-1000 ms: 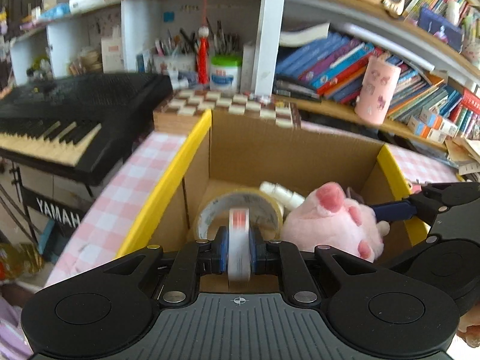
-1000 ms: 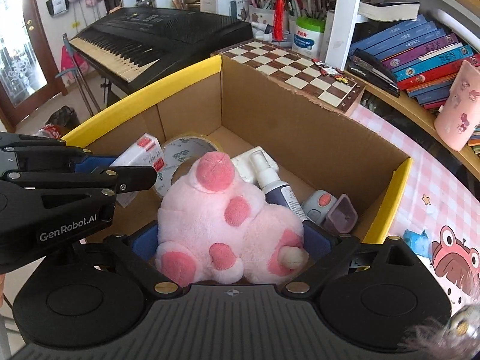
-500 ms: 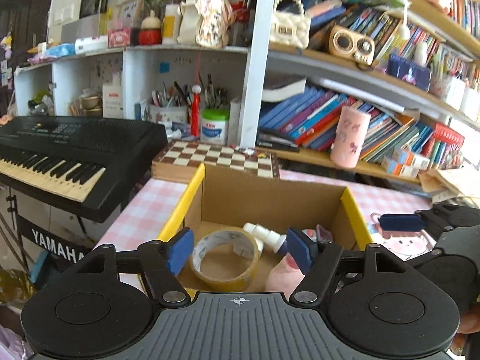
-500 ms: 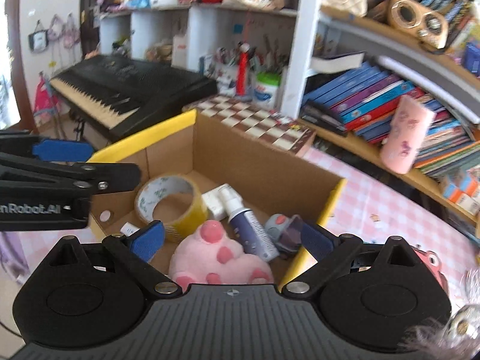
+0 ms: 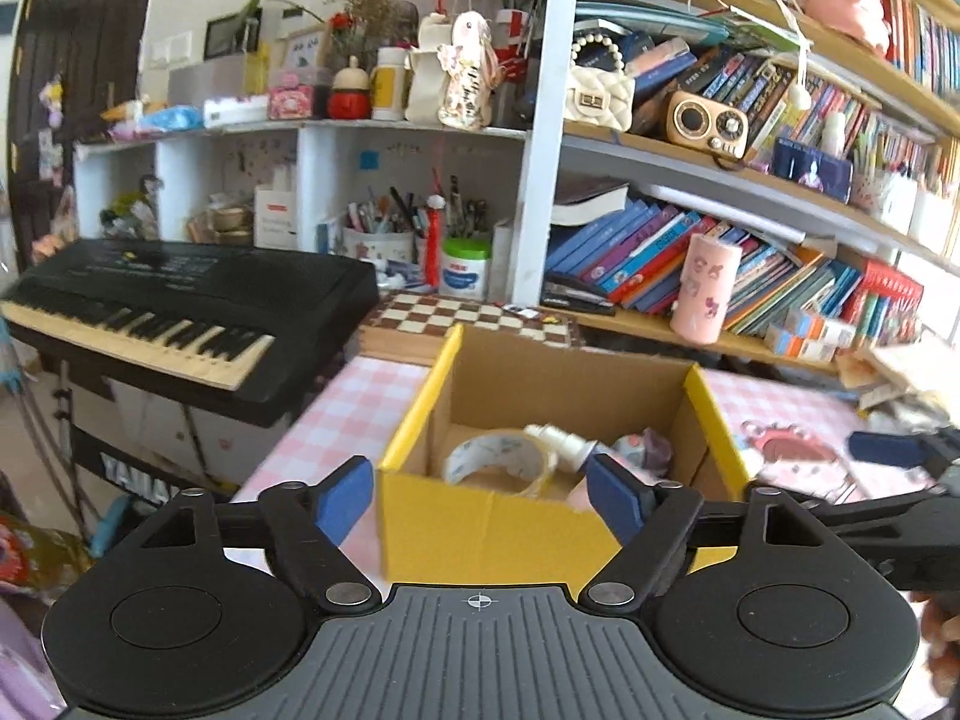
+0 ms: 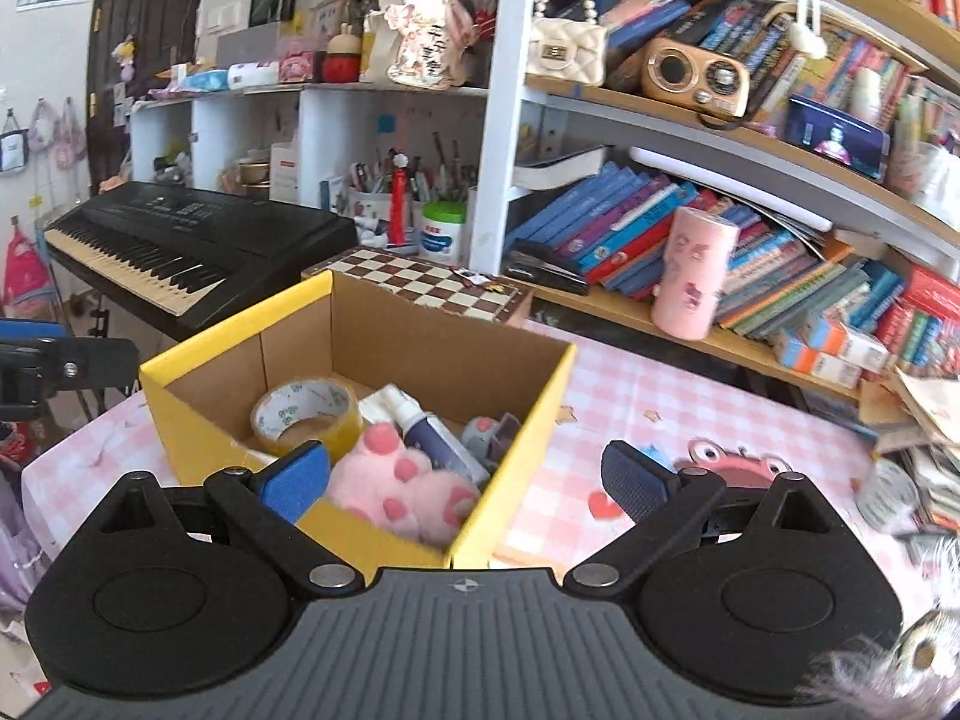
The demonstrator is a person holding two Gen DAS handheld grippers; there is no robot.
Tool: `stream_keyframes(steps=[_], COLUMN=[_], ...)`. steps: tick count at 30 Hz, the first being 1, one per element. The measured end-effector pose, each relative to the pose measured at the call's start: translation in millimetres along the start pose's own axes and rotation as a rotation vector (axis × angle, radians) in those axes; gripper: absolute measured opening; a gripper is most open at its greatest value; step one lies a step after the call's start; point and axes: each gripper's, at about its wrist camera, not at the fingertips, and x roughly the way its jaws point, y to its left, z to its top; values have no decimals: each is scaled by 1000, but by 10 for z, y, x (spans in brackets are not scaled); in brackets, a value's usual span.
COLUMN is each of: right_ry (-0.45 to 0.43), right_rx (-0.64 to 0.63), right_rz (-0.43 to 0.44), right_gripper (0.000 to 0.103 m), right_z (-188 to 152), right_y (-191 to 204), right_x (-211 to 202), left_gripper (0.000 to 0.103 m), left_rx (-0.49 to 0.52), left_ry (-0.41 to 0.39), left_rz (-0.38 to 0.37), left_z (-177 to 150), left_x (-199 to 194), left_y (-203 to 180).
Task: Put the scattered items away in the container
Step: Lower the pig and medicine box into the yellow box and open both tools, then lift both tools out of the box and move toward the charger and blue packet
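Note:
The yellow-edged cardboard box (image 5: 498,540) stands on the pink checked tablecloth. Inside it lie a roll of tape (image 6: 306,411), a pink plush toy (image 6: 408,486), a spray bottle (image 6: 432,438) and a small grey and pink item (image 6: 489,435). My left gripper (image 5: 480,495) hovers in front of the box's near wall; its jaws are opening and nothing is between them. My right gripper (image 6: 465,480) hangs over the box's near right corner, open and empty. One right finger (image 5: 888,450) shows at the right edge of the left wrist view.
A black keyboard (image 5: 180,300) stands left of the table. A chessboard (image 6: 420,282) lies behind the box. A pink cup (image 6: 690,276) stands before shelves of books. A frog picture (image 6: 732,462) lies right of the box, with piled clutter (image 6: 912,480) beyond.
Both grippers pulled back and up out of the box. The left let go of a small white and red item and opened. The right let go of the pink plush, which lies in the box.

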Motion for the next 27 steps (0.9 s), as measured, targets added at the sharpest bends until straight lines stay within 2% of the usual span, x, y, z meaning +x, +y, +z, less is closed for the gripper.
stream_keyframes(steps=[3, 12, 17, 21, 27], right_ry=[15, 97, 160, 166, 188], right_rx=[36, 124, 154, 118, 136], right_rz=[-21, -65, -56, -54, -69], right_gripper=[98, 98, 98, 98, 98], right_z=[-118, -570, -820, -894, -963], right_y=[34, 190, 349, 473, 518], right_x=[-138, -524, -677, -771, -855], left_gripper=[82, 82, 83, 83, 84], left_rx=[36, 23, 40, 25, 88], left_ry=[23, 96, 117, 145, 167], left_rz=[8, -38, -64, -88, -106], left_z=[-112, -384, -528, -650, -732], left_x=[-84, -278, -386, -455, -535], left_y=[-5, -30, -76, -91, -128])
